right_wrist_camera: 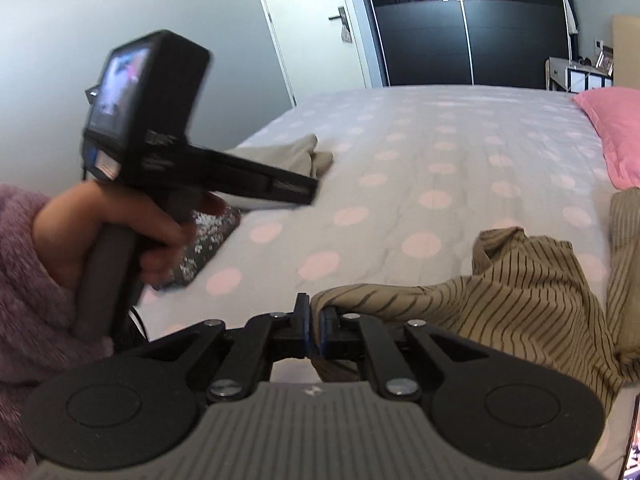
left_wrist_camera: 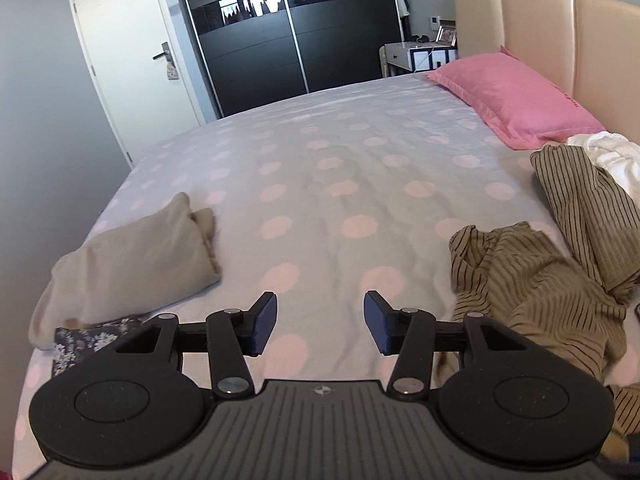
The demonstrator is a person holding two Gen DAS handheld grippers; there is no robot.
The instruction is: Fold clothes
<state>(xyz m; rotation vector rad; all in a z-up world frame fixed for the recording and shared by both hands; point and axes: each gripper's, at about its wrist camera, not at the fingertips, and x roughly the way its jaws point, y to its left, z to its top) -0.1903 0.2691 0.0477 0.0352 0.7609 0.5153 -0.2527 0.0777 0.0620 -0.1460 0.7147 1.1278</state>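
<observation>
A crumpled tan garment with dark stripes (left_wrist_camera: 552, 264) lies on the right side of the bed; it also shows in the right wrist view (right_wrist_camera: 520, 292). My right gripper (right_wrist_camera: 316, 328) is shut on an edge of this striped garment and holds it just above the bedspread. My left gripper (left_wrist_camera: 320, 324) is open and empty above the bedspread, left of the striped garment. In the right wrist view the left gripper's body (right_wrist_camera: 192, 160) is held in a hand at the left, blurred.
A folded beige garment (left_wrist_camera: 132, 264) lies at the bed's left edge on a dark floral piece (left_wrist_camera: 84, 340). A white cloth (left_wrist_camera: 612, 160) and pink pillow (left_wrist_camera: 512, 100) lie by the headboard. The dotted bedspread (left_wrist_camera: 320, 184) stretches between. A door and dark wardrobe stand behind.
</observation>
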